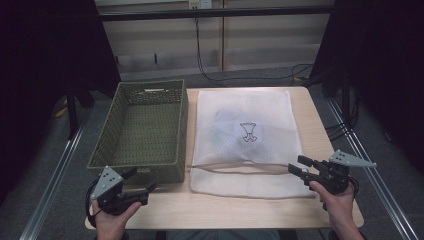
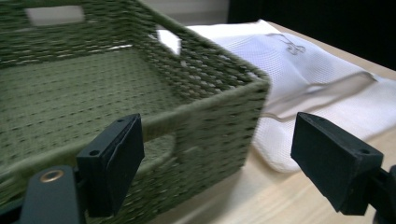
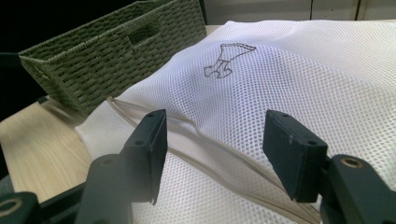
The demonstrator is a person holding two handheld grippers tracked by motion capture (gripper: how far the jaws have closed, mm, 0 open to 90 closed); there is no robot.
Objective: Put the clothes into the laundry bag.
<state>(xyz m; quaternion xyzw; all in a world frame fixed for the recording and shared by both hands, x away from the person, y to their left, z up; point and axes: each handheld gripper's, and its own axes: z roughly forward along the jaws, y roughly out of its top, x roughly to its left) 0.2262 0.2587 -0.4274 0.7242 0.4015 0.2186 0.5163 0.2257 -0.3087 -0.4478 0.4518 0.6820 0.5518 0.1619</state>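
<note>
Both claws stand with their jaws apart and nothing between them. Right claw (image 1: 296, 167) hovers at the near right edge of the white mesh laundry bag (image 1: 243, 125), pointing left along the zipper line; left claw (image 1: 142, 182) sits at the near left corner of the table (image 1: 240, 212), just in front of the green woven basket (image 1: 120, 107).

That bag lies flat in the middle of the table, its left edge just beside the basket's right wall, a small stitched figure (image 1: 248, 132) on its top face. A beige zipper (image 3: 219, 149) runs across its near end, and in the right gripper view the mesh above it bulges a little, so the bag probably holds something soft.

By my judgement the bag is light, limp and slightly slippery: it will sag and fold wherever it is lifted, and a pinch on one thin layer of mesh could slide off or snag. Better holds are the zipper seam or the hemmed near corners, where the fabric is doubled and firmer. Taking both near corners, one per claw, should keep it from drooping. The basket looks stiff and light, with an empty floor.
</note>
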